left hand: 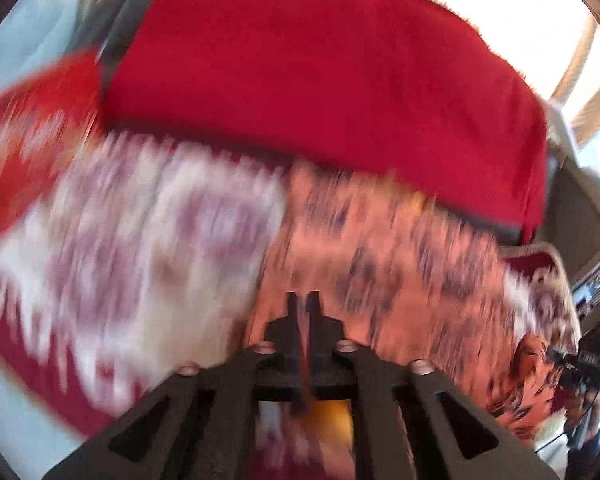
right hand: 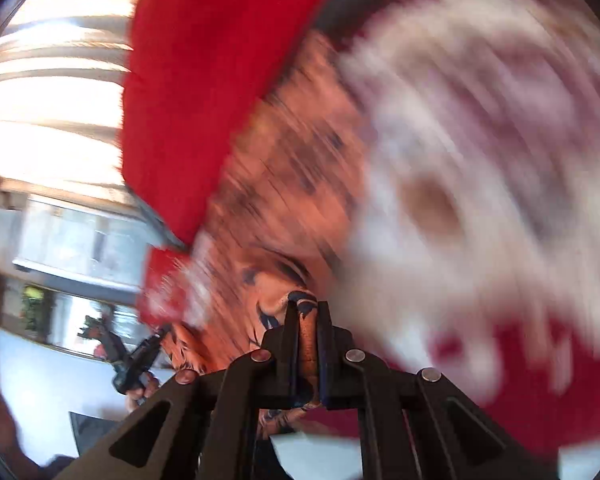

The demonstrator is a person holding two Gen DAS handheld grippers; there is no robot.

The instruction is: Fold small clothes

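Two claws are each pinching an edge of the same orange patterned garment (left hand: 380, 240), w/ both views badly motion-blurred, so detail is limited.

Left claw (left hand: 305, 304): jaws are nearly together, only a thin sliver of orange cloth showing between them, so it's gripping the fabric edge. Garment is spreading ahead & to the right of it, lying over a white-and-maroon patterned rug (left hand: 140, 248), w/ a big red cushion (left hand: 320, 72) just behind. Can't tell whether the rug is on a floor or sth raised.

Right claw (right hand: 305, 314): jaws are close together too, w/ a strip of orange cloth clamped between them. In this view the garment (right hand: 284, 184) is running up & away toward the red cushion (right hand: 204, 80), rug (right hand: 480, 160) to the right. Left claw (right hand: 140, 356) is showing at lower left, well apart from the right one.

Judging by the blur, this is prob. a fast carry or flip of the held edge. To do it well:
- keep both grips tight & the edge btwn them taut, no sag;
- move both claws at the same rate so the fold line is staying straight;
- slow down before laying the edge, line it up w/ the far edge, then let go;
- watch that the cloth isn't snagging on the cushion.
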